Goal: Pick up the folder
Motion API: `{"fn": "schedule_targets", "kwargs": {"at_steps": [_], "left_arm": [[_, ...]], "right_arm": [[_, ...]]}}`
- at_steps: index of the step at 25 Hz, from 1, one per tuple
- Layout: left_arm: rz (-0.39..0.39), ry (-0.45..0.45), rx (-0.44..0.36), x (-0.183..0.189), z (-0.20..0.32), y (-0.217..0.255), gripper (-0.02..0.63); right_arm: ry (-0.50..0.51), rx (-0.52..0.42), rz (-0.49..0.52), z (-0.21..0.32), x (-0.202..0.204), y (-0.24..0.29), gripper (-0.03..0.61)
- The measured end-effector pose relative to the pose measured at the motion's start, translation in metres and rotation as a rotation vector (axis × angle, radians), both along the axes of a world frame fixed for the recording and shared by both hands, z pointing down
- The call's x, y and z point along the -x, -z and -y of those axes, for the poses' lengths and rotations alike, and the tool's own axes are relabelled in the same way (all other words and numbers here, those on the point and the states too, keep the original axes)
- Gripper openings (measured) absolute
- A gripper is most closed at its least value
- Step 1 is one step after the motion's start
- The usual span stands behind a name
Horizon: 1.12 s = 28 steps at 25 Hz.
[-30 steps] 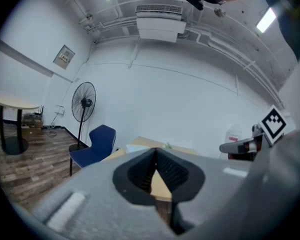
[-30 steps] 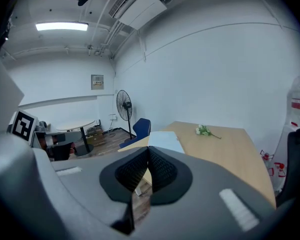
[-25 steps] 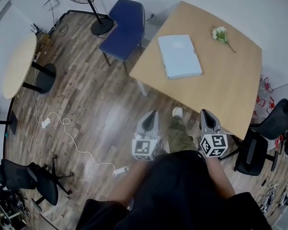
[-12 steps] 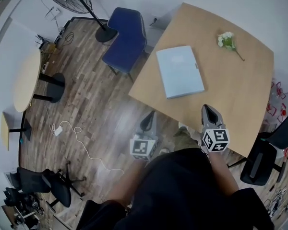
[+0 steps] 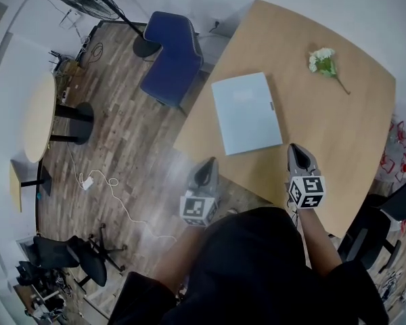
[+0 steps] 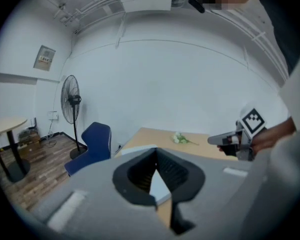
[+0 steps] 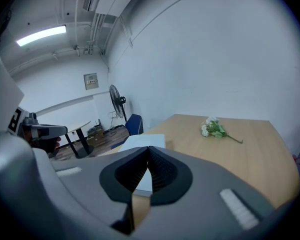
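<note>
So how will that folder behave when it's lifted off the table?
The folder looks thin and lies flat on the table, so it is probably light and hard to get jaws under. Being broad and thin, it may droop if held by one edge. Its smooth cover on smooth wood would likely slide when pushed.

Head view looks steeply down; both gripper views face table (image 5: 325, 127).
</note>
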<state>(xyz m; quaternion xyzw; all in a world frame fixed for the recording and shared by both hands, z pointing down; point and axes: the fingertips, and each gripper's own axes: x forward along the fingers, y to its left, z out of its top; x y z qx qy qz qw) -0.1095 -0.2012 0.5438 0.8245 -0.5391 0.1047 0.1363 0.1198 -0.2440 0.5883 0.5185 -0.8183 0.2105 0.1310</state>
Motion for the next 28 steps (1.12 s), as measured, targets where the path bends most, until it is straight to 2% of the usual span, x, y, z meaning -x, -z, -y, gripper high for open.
{"fn": "schedule_targets", "kwargs": {"at_steps": [4, 10, 20, 22, 25, 28], "left_arm": [[0.025, -0.025, 0.027, -0.014, 0.023, -0.011, 0.002], [-0.016, 0.041, 0.113, 0.003, 0.048, -0.042, 0.002], [-0.112, 0.062, 0.3, 0.033, 0.087, -0.126, 0.002], [-0.126, 0.051, 0.34, 0.032, 0.093, -0.141, 0.002], [-0.159, 0.021, 0.412, 0.025, 0.095, -0.165, 0.076], [-0.224, 0.018, 0.484, 0.019, 0.099, -0.187, 0.155]], "right_arm": [[0.03, 0.017, -0.019, 0.041, -0.012, -0.018, 0.0], [0.045, 0.064, -0.002, 0.058, -0.014, -0.048, 0.001], [0.035, 0.249, -0.033, 0.067, 0.012, -0.112, 0.023], [0.051, 0.3, -0.041, 0.071, 0.019, -0.126, 0.057], [0.082, 0.361, -0.051, 0.075, 0.024, -0.147, 0.111], [0.116, 0.412, -0.062, 0.087, 0.025, -0.165, 0.183]]}}
